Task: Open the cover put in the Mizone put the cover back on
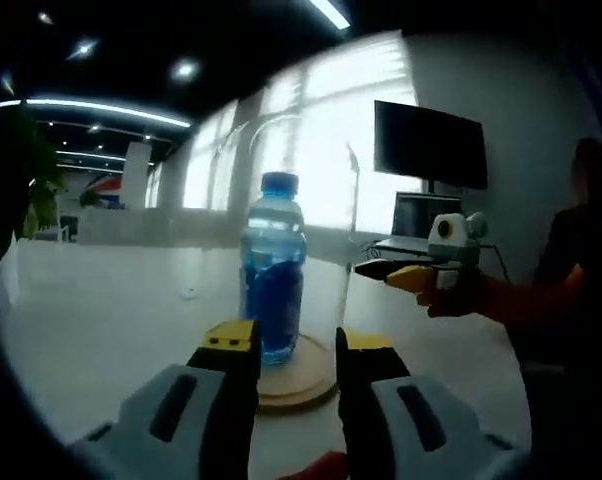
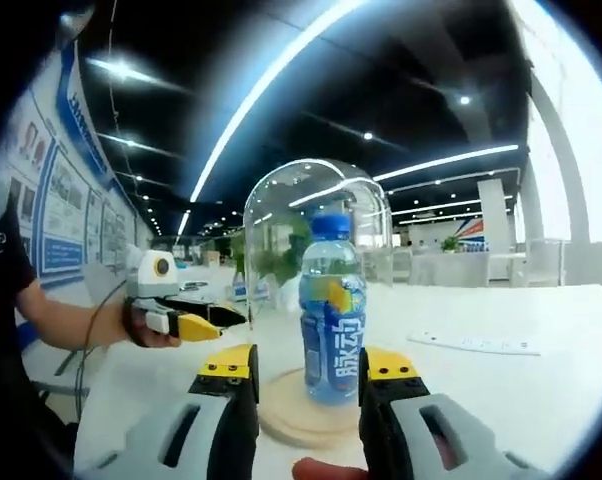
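With both my grippers, left [image 1: 295,345] and right [image 2: 308,370], spread open and empty, the bottle [image 2: 332,310] stands upright on its wooden base [image 2: 306,418] under the glass cover [image 2: 316,265], straight ahead between each pair of jaws.

— What do you have around you?

— You're at a white table [image 1: 101,320] in an open office. Bright windows [image 1: 311,150] glow behind it, a dark monitor [image 1: 429,145] stands over a laptop [image 1: 421,215].

— And overhead?

— A dark ceiling [image 2: 381,90] with long light strips [image 2: 271,80]. A poster wall [image 2: 66,210] runs beside you, and a green plant [image 1: 26,170] sits at the edge.
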